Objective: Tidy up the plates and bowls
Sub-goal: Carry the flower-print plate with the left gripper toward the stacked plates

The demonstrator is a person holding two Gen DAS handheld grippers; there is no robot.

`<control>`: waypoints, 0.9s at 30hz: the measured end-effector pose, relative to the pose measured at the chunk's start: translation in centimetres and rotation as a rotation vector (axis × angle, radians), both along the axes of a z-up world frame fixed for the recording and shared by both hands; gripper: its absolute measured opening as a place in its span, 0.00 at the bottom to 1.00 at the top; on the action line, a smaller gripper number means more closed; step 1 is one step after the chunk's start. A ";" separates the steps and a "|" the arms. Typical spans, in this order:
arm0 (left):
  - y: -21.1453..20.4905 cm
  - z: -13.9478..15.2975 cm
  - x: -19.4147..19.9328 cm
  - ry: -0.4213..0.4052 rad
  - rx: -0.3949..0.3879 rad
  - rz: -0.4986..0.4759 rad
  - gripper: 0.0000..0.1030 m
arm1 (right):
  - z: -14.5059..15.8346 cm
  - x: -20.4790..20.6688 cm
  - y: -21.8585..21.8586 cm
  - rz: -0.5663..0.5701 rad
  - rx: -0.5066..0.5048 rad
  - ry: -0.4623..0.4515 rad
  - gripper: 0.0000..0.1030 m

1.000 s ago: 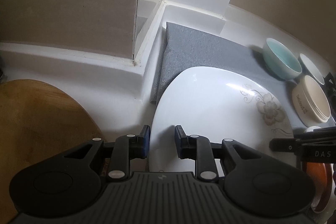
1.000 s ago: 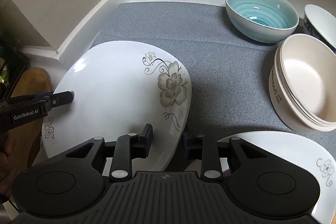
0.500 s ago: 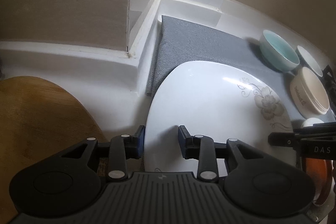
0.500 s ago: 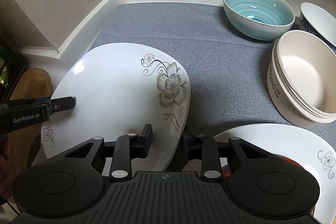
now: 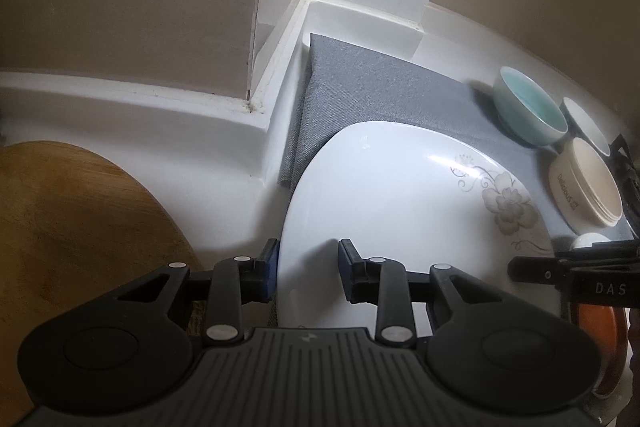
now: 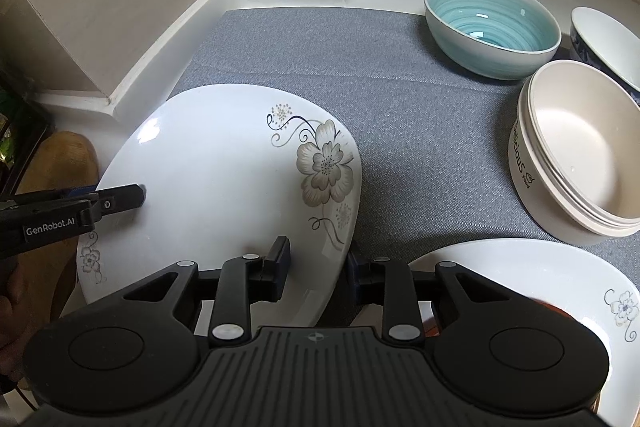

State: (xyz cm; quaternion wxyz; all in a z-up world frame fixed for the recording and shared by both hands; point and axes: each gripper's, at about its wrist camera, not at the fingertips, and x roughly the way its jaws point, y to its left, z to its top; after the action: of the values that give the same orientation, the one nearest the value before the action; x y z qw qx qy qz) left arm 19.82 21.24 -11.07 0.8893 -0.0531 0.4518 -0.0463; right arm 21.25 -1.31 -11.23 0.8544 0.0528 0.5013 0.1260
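1. White counter (image 5: 200, 131) runs into a corner under beige walls, and a grey mat (image 6: 400, 107) lies on it against the raised white edging.
2. The flowered plate (image 6: 216, 167), white with a grey blossom and curling stems near its right rim, sits at the mat's near left corner. Part of it reaches past the mat's left edge.
3. The left gripper (image 5: 308, 263) straddles the plate's left rim, with one finger outside the edge and the other over the white face. Its jaws have just been opening. The rim is between them, but the pads do not look pressed onto it, so it reads as released.
4. The right gripper (image 6: 318, 259) straddles the plate's near right rim, one finger on top and the other tucked past the edge. Its pads close in on the rim in a grip.
5. A teal bowl (image 6: 492, 23) stands at the back right of the mat. Just beside it on the right is a white bowl (image 6: 604, 43) with a dark outside.
6. A stack of cream bowls (image 6: 576, 155) with lettering on the side stands nearer, in front of those two.
7. A second plate (image 6: 520, 275) with a small flower lies at the near right, apart from the flowered plate.
8. A wooden board (image 5: 72, 219) lies off the mat to the left.
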 end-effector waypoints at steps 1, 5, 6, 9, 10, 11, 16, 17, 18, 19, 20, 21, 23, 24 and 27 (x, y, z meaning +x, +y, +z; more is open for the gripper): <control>-0.1 0.1 -0.1 0.001 0.004 -0.001 0.33 | 0.0 -0.1 -0.1 -0.001 0.001 0.000 0.29; -0.2 0.3 -0.5 -0.002 0.009 -0.006 0.31 | 0.1 0.0 -0.5 -0.015 0.018 0.004 0.27; -0.2 0.4 -0.5 -0.004 0.009 -0.007 0.31 | 0.1 0.0 -0.5 -0.017 0.021 0.000 0.27; -0.2 0.7 -0.8 -0.009 0.013 -0.011 0.29 | 0.4 0.0 -0.8 -0.024 0.030 -0.019 0.25; -0.2 0.7 -0.9 -0.010 0.014 -0.013 0.29 | 0.5 0.0 -0.9 -0.027 0.034 -0.020 0.25; -0.3 0.7 -0.9 -0.009 0.013 -0.014 0.29 | 0.4 0.0 -1.0 -0.030 0.038 -0.018 0.25; -0.1 1.1 -1.6 -0.020 0.017 -0.016 0.27 | 0.4 -0.4 -1.3 -0.037 0.056 -0.023 0.24; -0.1 1.2 -1.8 -0.025 0.018 -0.017 0.27 | 0.4 -0.6 -1.4 -0.038 0.061 -0.026 0.24; -0.1 1.3 -2.0 -0.031 0.020 -0.019 0.27 | 0.4 -0.8 -1.5 -0.040 0.065 -0.028 0.24; 0.0 1.4 -2.3 -0.037 0.022 -0.019 0.27 | 0.5 -1.0 -1.5 -0.039 0.068 -0.031 0.24; 0.1 1.5 -2.5 -0.042 0.022 -0.019 0.27 | 0.5 -1.3 -1.5 -0.038 0.072 -0.036 0.23; 0.1 1.6 -2.7 -0.046 0.022 -0.018 0.26 | 0.6 -1.5 -1.5 -0.036 0.075 -0.041 0.23; 0.2 1.8 -3.1 -0.052 0.019 -0.019 0.26 | 0.7 -1.8 -1.6 -0.032 0.081 -0.047 0.23; 0.2 1.9 -3.4 -0.056 0.019 -0.017 0.26 | 0.7 -2.0 -1.7 -0.033 0.083 -0.048 0.23; 0.0 2.4 -4.1 -0.067 0.022 -0.016 0.26 | 1.0 -2.5 -1.7 -0.029 0.088 -0.060 0.23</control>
State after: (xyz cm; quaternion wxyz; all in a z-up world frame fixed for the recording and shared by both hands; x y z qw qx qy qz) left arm 15.73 21.28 -8.65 0.9041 -0.0380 0.4226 -0.0502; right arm 18.72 -3.01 -10.22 0.8676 0.0936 0.4687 0.1371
